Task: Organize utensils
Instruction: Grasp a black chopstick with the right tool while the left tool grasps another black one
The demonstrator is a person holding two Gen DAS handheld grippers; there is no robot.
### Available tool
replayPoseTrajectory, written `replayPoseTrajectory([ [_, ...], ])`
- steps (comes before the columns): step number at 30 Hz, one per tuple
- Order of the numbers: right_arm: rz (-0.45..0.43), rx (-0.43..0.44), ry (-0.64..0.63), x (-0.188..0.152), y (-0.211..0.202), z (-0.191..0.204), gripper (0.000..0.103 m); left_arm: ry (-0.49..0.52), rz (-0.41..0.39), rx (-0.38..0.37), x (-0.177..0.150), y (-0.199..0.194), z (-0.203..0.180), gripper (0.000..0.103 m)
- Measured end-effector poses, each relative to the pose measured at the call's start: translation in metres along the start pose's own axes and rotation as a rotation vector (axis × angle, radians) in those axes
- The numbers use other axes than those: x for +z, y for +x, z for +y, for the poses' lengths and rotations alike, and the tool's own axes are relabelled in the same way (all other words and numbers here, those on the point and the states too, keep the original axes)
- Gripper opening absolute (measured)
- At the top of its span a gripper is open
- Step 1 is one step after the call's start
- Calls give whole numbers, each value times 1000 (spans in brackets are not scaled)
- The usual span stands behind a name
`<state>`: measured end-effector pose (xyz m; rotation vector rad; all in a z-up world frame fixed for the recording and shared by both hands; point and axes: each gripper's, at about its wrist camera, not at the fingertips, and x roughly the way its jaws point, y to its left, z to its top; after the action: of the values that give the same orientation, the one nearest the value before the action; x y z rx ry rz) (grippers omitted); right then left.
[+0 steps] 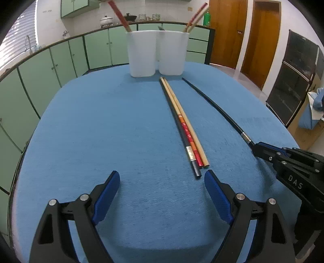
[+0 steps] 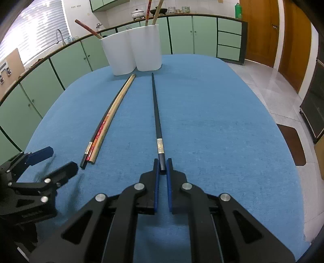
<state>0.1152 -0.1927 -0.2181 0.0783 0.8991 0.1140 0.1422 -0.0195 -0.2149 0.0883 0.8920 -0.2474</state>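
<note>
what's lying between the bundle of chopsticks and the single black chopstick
Nothing: only bare blue tablecloth separates the bundle from the black chopstick, clearest in the right wrist view.

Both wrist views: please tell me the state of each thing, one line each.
Right gripper: shut on the lone black chopstick.
Left gripper: open, empty.
Bundle of three chopsticks: lying on the blue tablecloth.
White two-compartment plastic holder: upright, chopsticks in both compartments.

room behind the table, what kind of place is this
Most likely a home kitchen: green cabinets under a long counter, a sink tap by the window, and a pot on the counter.
</note>
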Motion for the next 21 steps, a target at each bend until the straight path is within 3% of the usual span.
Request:
replayPoseTrajectory([
  [8, 2, 10, -4, -1, 1, 0, 6, -3, 23, 34, 6, 10, -4, 82],
  [13, 4, 13, -11, -2, -1, 0, 6, -38, 16, 78, 6, 8, 13, 78],
  [21, 4, 21, -10, -2, -1, -1, 7, -62, 17, 84, 9, 9, 24, 77],
])
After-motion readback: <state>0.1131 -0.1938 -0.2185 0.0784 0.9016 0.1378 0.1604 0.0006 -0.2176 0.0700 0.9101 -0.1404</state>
